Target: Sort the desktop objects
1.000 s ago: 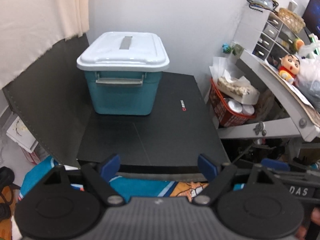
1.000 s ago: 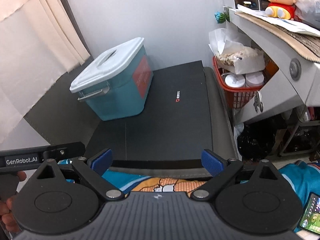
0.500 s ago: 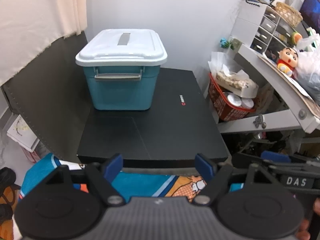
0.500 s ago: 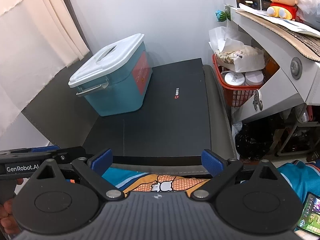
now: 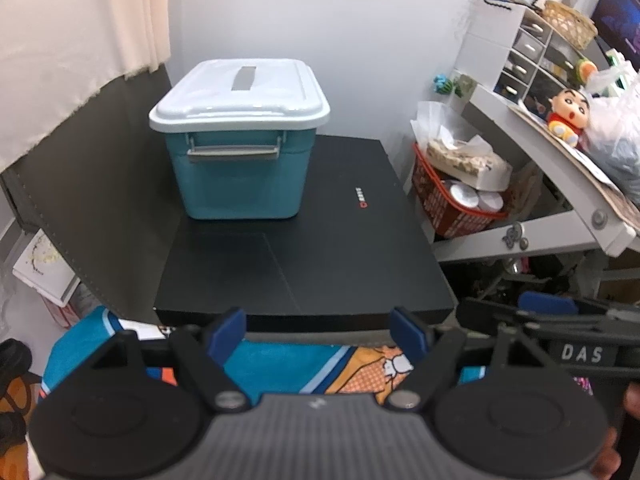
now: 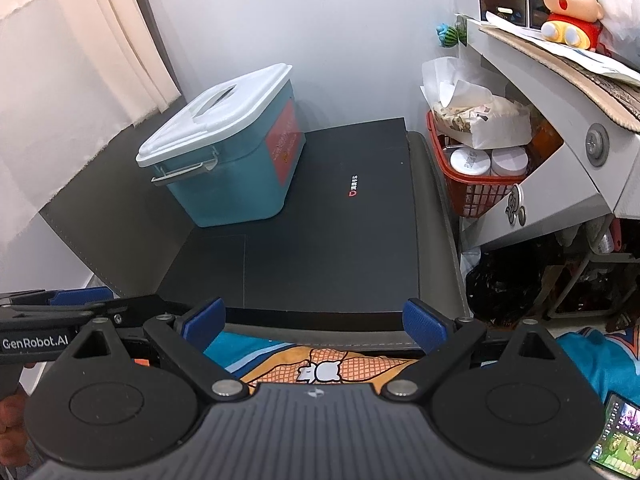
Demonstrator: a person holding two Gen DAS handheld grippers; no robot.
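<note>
A teal storage box (image 5: 240, 176) with a white lid (image 5: 240, 96) shut on it stands at the back left of a flat black case (image 5: 320, 248). The right wrist view shows the same box (image 6: 232, 168), with a red label on its side. My left gripper (image 5: 318, 326) hovers open over the case's near edge, well short of the box, with nothing between its blue pads. My right gripper (image 6: 314, 322) is also open and empty, beside the left one at the same edge. Each gripper shows at the side of the other's view.
A red basket (image 5: 452, 208) with tissues and jars sits right of the case, under a slanted white shelf holding a cartoon doll (image 5: 566, 114) and a drawer organiser (image 5: 528, 52). A printed blanket (image 6: 320, 364) lies below the grippers. A phone (image 6: 616, 440) lies at the lower right. A curtain (image 5: 80, 40) hangs left.
My left gripper's jaws stand slightly narrower than before. Both hands have stayed almost still, and the box has not moved.
</note>
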